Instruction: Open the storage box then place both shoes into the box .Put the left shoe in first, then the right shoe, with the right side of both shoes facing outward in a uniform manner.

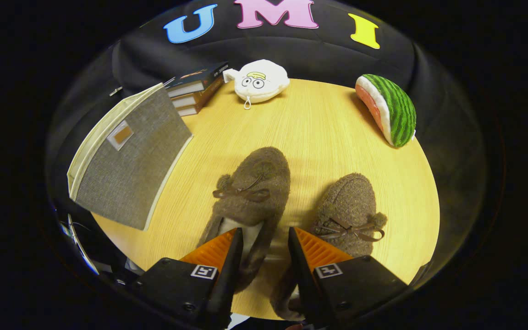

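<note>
— Gripper (264, 238)?
— Fingers spread, nothing between the pads; the left shoe's (252, 192) inner side sits in the gap, right shoe (349, 206) just beside

— Storage box (131, 160)?
— Lid closed, on the table (310, 133) beyond the left shoe, near books (195, 89)

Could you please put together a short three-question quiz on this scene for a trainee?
1. True or false: the grey storage box already holds a shoe.
2. What lies between the open gripper fingers? A) the watermelon plush B) the inner side of the left shoe and the tabletop gap beside it C) the stack of books
3. Fill in: the right shoe lies on the round ____ table, with the white plush toy beyond both shoes.

Key: 1 false, both shoes lie on the table beside the box. 2 B. 3 wooden.
</note>
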